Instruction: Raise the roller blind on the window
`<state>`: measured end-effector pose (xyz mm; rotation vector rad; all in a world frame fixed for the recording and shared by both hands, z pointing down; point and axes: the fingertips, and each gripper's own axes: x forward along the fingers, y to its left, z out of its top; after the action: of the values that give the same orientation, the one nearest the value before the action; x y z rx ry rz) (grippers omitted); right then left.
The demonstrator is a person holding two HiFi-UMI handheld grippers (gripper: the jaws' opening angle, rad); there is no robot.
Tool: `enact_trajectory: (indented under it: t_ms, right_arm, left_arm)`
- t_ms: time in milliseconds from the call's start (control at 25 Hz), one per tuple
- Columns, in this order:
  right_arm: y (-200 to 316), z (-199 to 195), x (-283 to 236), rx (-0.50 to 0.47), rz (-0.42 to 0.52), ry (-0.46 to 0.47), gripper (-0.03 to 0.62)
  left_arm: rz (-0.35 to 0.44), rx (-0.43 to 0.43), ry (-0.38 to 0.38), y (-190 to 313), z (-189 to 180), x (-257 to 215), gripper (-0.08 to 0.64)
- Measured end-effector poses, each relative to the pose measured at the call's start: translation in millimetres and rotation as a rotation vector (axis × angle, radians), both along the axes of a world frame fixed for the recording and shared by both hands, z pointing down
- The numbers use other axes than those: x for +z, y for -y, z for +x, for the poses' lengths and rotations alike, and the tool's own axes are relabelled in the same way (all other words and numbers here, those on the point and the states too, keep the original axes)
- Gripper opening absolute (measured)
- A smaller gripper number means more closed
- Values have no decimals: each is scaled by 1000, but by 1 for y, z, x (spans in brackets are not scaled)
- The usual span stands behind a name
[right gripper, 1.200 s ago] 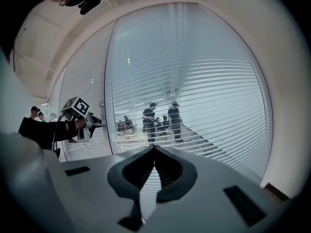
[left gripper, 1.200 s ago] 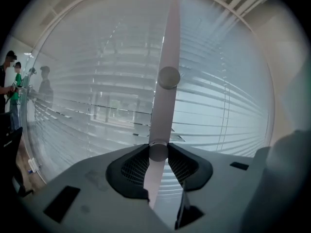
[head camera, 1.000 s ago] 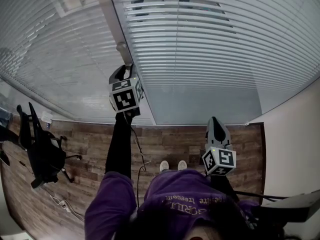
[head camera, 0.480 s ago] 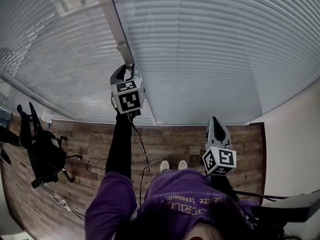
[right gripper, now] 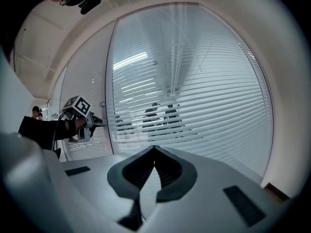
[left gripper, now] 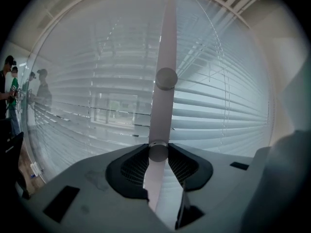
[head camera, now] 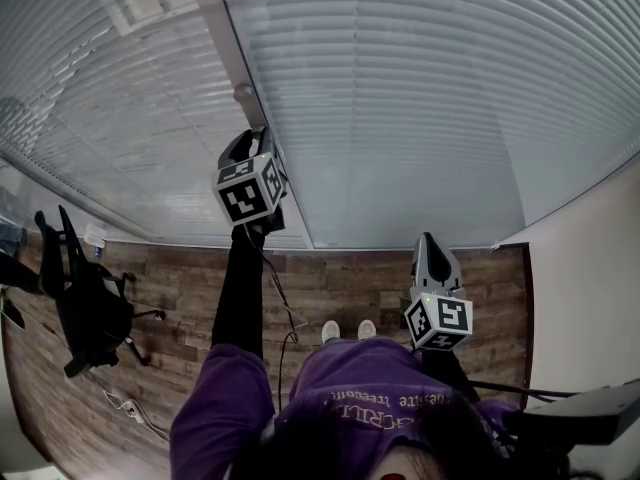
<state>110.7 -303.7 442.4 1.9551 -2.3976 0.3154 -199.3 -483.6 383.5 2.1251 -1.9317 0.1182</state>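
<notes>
The slatted blind (head camera: 400,98) is filling the window from nine through three o'clock, hanging down to the floor. The pale mullion (head camera: 225,48) is running up at eleven. The left gripper (head camera: 248,140) is reaching to it, jaws pinching a small round knob (left gripper: 158,151). The right gripper (head camera: 430,243) is idling at five o'clock, jaws together, empty. The thin slats look light and easily bent, so I'd grip the smooth, likely slippery knob by its sides.

Black office chair (head camera: 85,306) standing on wood-plank floor (head camera: 350,286). Loose cable (head camera: 125,406) lies near chair. Plain wall (head camera: 590,298) at right.
</notes>
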Motion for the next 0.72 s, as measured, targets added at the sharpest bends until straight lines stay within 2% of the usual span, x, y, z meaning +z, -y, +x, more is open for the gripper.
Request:
enact_trajectory:
  t_ms: [280,560,720]
  right_arm:
    - [0,1,1,11,-10,2,-2]
    - [-4,1,-2,11,-11,3,-2]
    - [-2,0,-2,1,0,-6,-2]
  left_arm:
    - [4,-9,12,1,-1,1,124]
    - [6,6,-72,-2,0,0,123]
    - [0,9,-153,-1,-1,-1,123]
